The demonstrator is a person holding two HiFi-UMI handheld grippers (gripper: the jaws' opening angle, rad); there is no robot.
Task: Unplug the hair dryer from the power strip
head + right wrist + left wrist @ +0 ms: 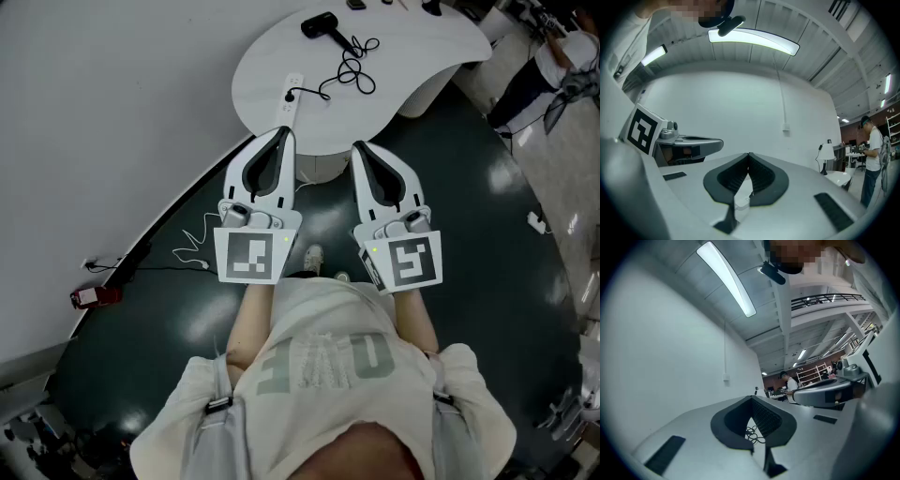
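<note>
On the white table (431, 42) far ahead lies a black hair dryer (319, 25). Its black cord (355, 67) coils across the top and ends in a plug (290, 95) set in the white power strip (292, 93) near the table's front edge. Both grippers hang in the air short of the table, side by side and pointing at it. My left gripper (285, 130) (752, 398) is shut with nothing in it; the coiled cord (752, 432) shows through the gap under its tips. My right gripper (357, 146) (749, 154) is also shut and empty.
A white wall (112, 112) curves along the left. On the dark floor lie a red object (91, 297) and a thin white cable (192, 246). A person (553, 66) stands at the far right. Small dark items (356, 4) sit at the table's far edge.
</note>
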